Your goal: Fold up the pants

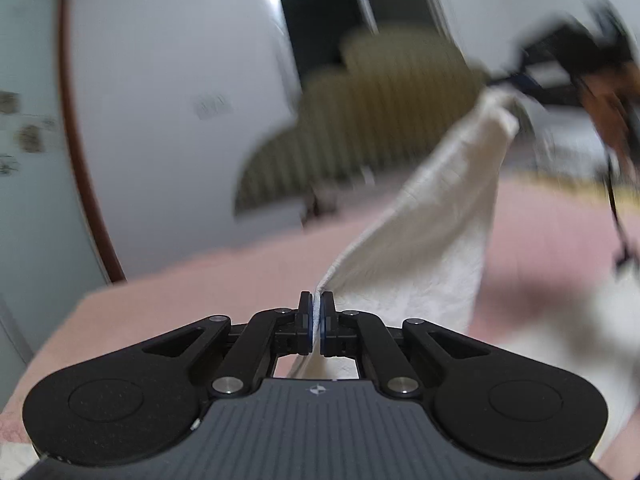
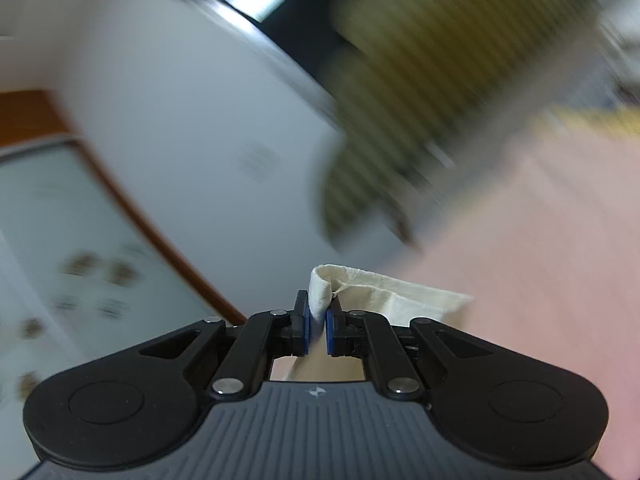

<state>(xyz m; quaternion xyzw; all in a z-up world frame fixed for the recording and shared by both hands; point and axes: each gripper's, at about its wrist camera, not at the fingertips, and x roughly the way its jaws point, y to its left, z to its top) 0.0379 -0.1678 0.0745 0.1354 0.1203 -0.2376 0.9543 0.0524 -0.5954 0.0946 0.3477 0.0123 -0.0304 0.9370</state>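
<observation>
The pants (image 1: 432, 220) are cream-white cloth, lifted above a pink bed surface (image 1: 200, 292). My left gripper (image 1: 317, 304) is shut on one edge of the pants. The cloth stretches up and right from it to my right gripper (image 1: 516, 80), seen blurred at the upper right, which pinches the other end. In the right wrist view my right gripper (image 2: 319, 308) is shut on a folded edge of the pants (image 2: 392, 292), which trails off to the right. Both views are motion-blurred.
A striped olive pillow or cushion (image 1: 360, 132) lies at the far side of the bed against a white wall (image 1: 172, 120). A brown-framed door (image 1: 32, 160) is at the left. A dark window (image 1: 320, 12) is behind.
</observation>
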